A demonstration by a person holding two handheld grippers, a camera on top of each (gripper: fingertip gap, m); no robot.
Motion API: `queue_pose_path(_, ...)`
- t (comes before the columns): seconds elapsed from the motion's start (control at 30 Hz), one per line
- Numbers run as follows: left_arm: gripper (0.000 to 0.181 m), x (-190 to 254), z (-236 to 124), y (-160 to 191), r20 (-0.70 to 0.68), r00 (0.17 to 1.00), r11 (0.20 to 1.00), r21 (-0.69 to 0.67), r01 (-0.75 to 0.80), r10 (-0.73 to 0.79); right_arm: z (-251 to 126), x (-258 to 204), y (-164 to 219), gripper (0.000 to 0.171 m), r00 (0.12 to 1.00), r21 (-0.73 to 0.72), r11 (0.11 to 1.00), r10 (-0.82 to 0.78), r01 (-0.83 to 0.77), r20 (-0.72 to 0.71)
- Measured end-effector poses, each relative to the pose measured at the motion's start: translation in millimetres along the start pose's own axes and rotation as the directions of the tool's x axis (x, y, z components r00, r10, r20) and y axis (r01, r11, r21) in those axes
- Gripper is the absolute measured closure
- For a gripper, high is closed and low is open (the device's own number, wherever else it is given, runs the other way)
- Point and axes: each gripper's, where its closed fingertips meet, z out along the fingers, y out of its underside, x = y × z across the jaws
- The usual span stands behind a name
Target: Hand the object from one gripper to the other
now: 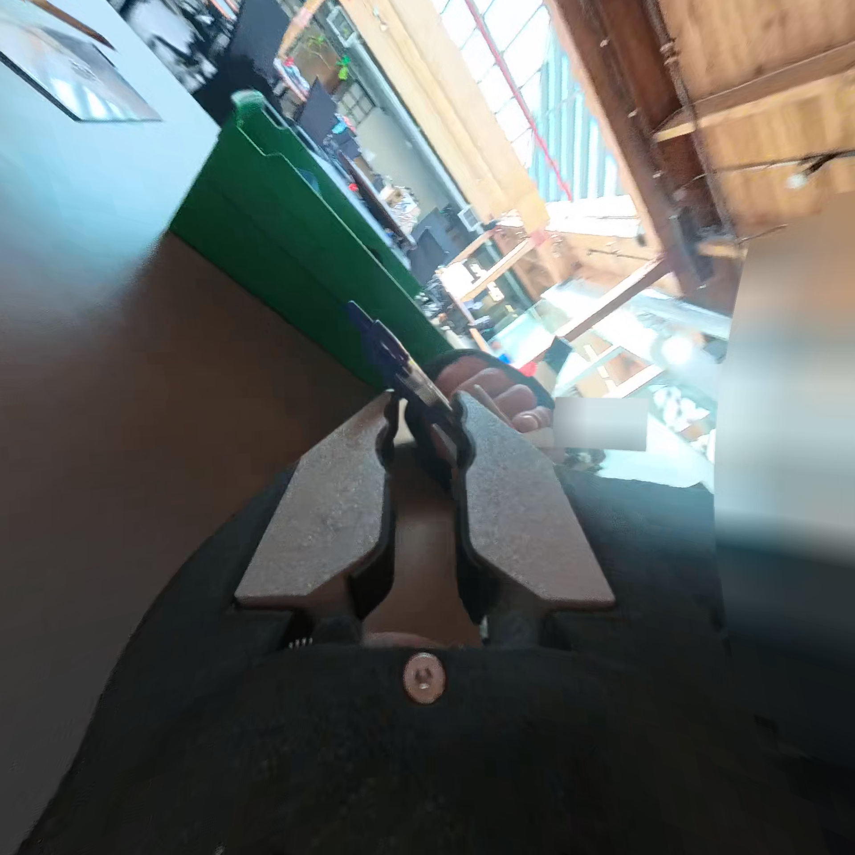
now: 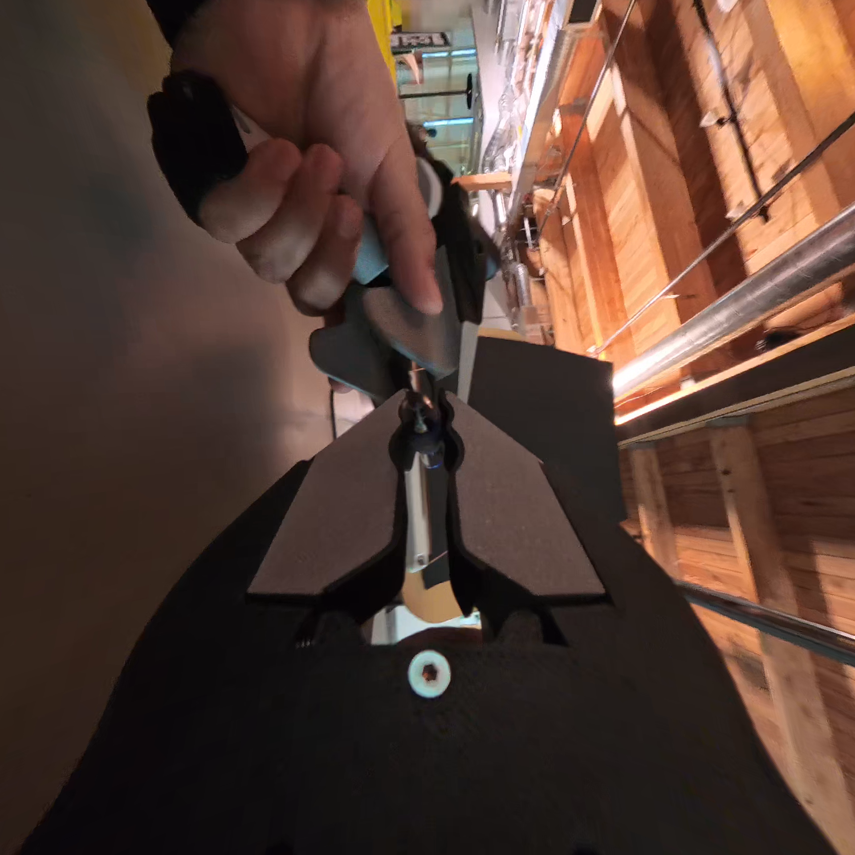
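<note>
The object is a pen with a dark blue cap and a clear barrel (image 1: 384, 351). My left gripper (image 1: 425, 412) is shut on it, and the capped end sticks out past the tips, up and to the left. In the right wrist view the pen shows end-on as a dark piece with a blue glint (image 2: 428, 451) between the pads of my right gripper (image 2: 422, 407), which is closed on it. The left gripper (image 2: 414, 377), held by a hand (image 2: 300, 162), meets the right gripper tip to tip. The pen's middle is hidden by the fingers.
A green bin (image 1: 277, 222) stands close behind the pen on the left, on a brown surface (image 1: 185, 370). A hand (image 1: 490, 393) shows just past the left gripper's right finger. Wooden beams and metal pipes (image 2: 740, 300) fill the right side.
</note>
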Motion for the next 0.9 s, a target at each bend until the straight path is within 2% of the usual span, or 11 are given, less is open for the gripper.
queue_pose_path(0.13,0.171,-3.0,-11.6,-14.2,0.092,0.983,0.986,0.031,-0.164,0.161,5.5,-19.0,12.1,0.132,0.962,-0.041,0.974,0.225,-0.222,0.152)
queue_pose_path(0.23,0.169,-6.3,-14.2,-15.7,0.174,0.935,0.95,-0.013,-0.313,0.311,2.3,-18.4,7.2,0.118,0.783,-0.022,0.83,0.534,-0.558,0.319)
queue_pose_path(0.3,0.178,-7.8,-15.8,-20.1,0.211,0.917,0.938,-0.002,-0.347,0.34,-3.3,-14.1,5.0,0.102,0.641,-0.017,0.711,0.645,-0.703,0.416)
queue_pose_path(0.37,0.181,-4.5,-21.2,-30.6,0.234,0.902,0.922,0.049,-0.385,0.364,-8.4,-10.8,8.7,0.111,0.518,-0.061,0.613,0.712,-0.787,0.473)
queue_pose_path(0.4,0.181,-0.2,-23.0,-32.8,0.205,0.916,0.928,0.074,-0.366,0.345,-8.3,-6.6,13.8,0.158,0.506,-0.059,0.593,0.73,-0.803,0.46)
queue_pose_path(0.43,0.181,2.5,-22.9,-32.9,0.164,0.943,0.946,0.098,-0.309,0.291,-6.8,-0.9,20.1,0.171,0.525,-0.039,0.593,0.739,-0.804,0.423)
queue_pose_path(0.5,0.181,-7.3,-20.7,-32.8,0.152,0.971,0.97,0.129,-0.207,0.187,1.0,4.8,35.6,0.171,0.546,-0.037,0.59,0.767,-0.806,0.337)
queue_pose_path(0.6,0.181,-31.7,-30.0,-34.4,0.277,0.933,0.963,0.071,-0.258,0.23,12.7,-23.3,59.3,0.171,0.439,-0.211,0.525,0.829,-0.825,0.346)
queue_pose_path(0.7,0.181,-32.1,-40.5,-38.8,0.278,0.941,0.968,0.099,-0.23,0.195,13.4,-34.5,71.5,0.145,0.323,-0.308,0.43,0.882,-0.849,0.343)
queue_pose_path(0.8,0.181,-26.8,-43.3,-45.7,0.246,0.951,0.965,0.134,-0.223,0.186,18.3,-43.7,91.0,0.136,0.237,-0.412,0.343,0.928,-0.844,0.287)
queue_pose_path(0.9,0.181,-41.0,-43.2,-38.8,0.324,0.919,0.964,0.061,-0.258,0.225,27.4,-58.1,116.1,0.134,0.273,-0.516,0.361,0.932,-0.777,0.24)
